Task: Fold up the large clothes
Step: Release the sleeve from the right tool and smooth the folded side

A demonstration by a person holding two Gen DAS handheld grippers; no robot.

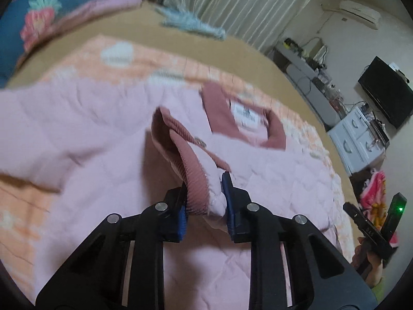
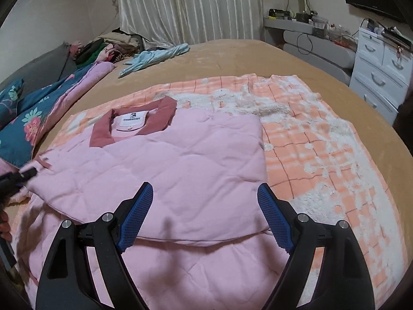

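The pink quilted jacket (image 2: pixel 180 155) lies flat on an orange-and-white checked blanket (image 2: pixel 322 142) in the middle of my bed, its dusty-rose collar (image 2: pixel 152 118) and white neck label (image 2: pixel 131 120) pointing away from me toward the curtain (image 2: pixel 185 7). Its long axis runs from my right gripper up to that collar. The right side is already folded in, leaving a straight edge down the blanket, and a second layer of pink lies beneath, nearer me.

My left gripper (image 1: pixel 206 199) is clenched on a sleeve's ribbed rose cuff (image 1: pixel 191 170), lifting it above the jacket body so that it hangs over the pink fabric just short of the collar. My right gripper (image 2: pixel 205 217) hovers spread wide over the jacket's lower half, gripping nothing.

Beyond the blanket is the tan bedspread (image 2: pixel 232 56). A light blue garment (image 2: pixel 155 56) lies crumpled on it near the far edge, with a heap of mixed clothes (image 2: pixel 108 46) behind it in the corner. A teal floral quilt (image 2: pixel 25 126) runs along the bed's left side, close to the jacket's left shoulder. Off the right side stand a white drawer unit (image 2: pixel 379 72) and a cluttered grey shelf (image 2: pixel 296 25), well apart from the jacket.
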